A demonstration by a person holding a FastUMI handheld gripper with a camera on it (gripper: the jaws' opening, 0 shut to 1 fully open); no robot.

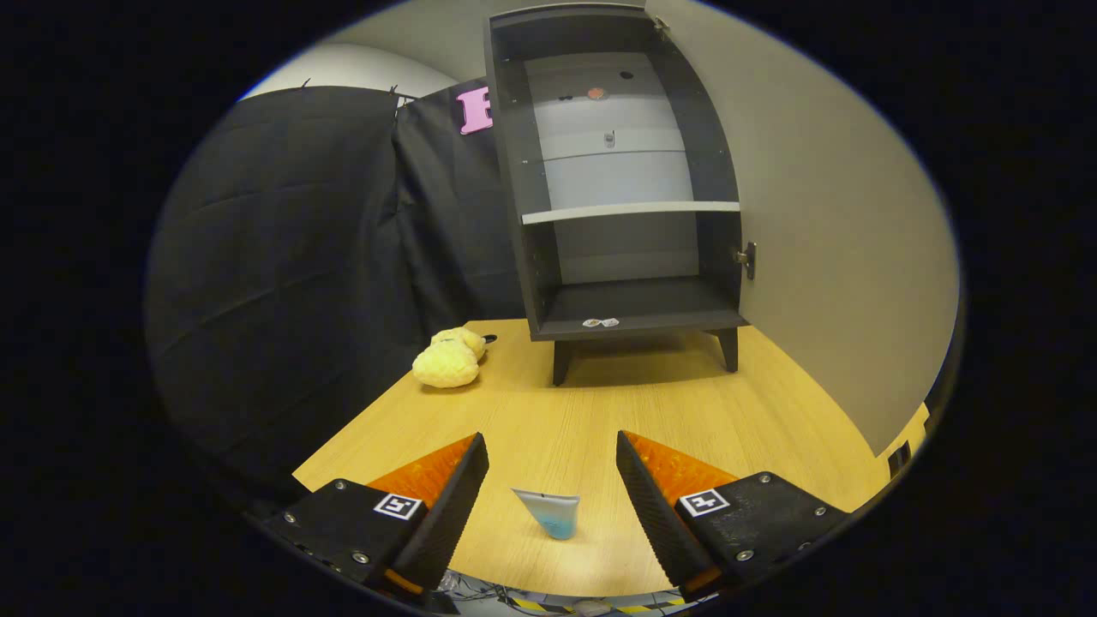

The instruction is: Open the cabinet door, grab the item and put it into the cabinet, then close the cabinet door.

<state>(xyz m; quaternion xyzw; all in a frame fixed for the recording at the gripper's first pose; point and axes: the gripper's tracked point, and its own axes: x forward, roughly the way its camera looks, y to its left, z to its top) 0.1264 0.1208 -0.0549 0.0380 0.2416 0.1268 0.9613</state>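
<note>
a small blue-and-white tube lies flat on the wooden table, between the two fingers and untouched by either. the gripper stands wide open, holding nothing. beyond the fingers, at the far end of the table, the dark cabinet stands on short legs with its door swung open to the right; one pale shelf crosses the interior. a yellow plush toy rests on the table left of the cabinet, against the black cloth wall
</note>
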